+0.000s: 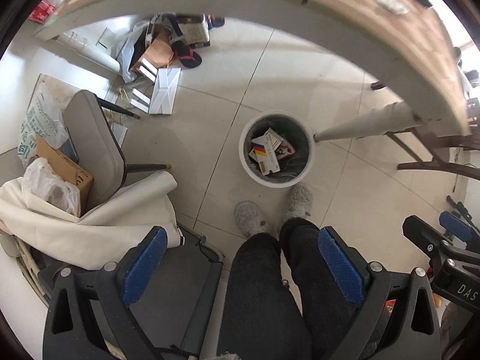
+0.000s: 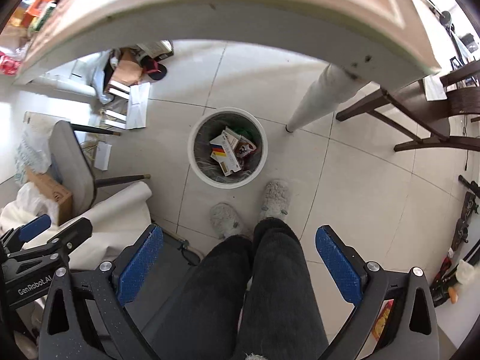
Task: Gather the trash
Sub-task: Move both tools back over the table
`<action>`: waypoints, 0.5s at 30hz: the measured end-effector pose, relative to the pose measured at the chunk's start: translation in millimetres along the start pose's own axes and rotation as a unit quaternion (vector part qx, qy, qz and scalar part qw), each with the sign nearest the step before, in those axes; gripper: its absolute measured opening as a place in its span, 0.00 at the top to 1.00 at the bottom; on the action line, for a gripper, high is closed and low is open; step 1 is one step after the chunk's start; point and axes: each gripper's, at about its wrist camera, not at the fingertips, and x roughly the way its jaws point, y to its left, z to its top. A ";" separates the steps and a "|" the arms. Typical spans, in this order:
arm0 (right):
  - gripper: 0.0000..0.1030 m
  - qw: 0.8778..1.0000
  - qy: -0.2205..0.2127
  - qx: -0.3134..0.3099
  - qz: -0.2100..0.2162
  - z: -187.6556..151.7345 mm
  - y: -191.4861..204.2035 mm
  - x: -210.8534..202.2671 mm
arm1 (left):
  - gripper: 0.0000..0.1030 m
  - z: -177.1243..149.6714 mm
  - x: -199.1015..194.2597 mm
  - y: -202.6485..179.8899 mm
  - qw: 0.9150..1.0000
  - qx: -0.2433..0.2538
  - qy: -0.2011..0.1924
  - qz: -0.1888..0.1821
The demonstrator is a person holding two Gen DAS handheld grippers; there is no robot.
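"GenRobot.AI" left gripper (image 2: 45, 229), spread empty.

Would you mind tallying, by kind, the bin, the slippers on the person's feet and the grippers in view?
White trash bin, with boxes already inside: 1
Grey fluffy slippers: 2
Grippers with blue pads, left gripper and right gripper, both open and holding nothing: 2
Total: 5
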 end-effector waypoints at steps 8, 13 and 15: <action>0.00 0.998 -0.045 0.013 0.040 27.8 -7.6 -82.3 | 0.00 37.9 -69.9 -20.2 0.998 0.007 -0.061 -0.006; 0.00 0.994 -0.079 0.035 0.061 81.0 -33.2 -129.2 | 0.00 99.6 -95.7 -47.5 0.997 0.006 -0.070 -0.038; 0.00 0.993 -0.089 0.047 0.062 109.6 -51.1 -143.8 | 0.00 131.8 -93.7 -65.1 0.997 -0.001 -0.062 -0.053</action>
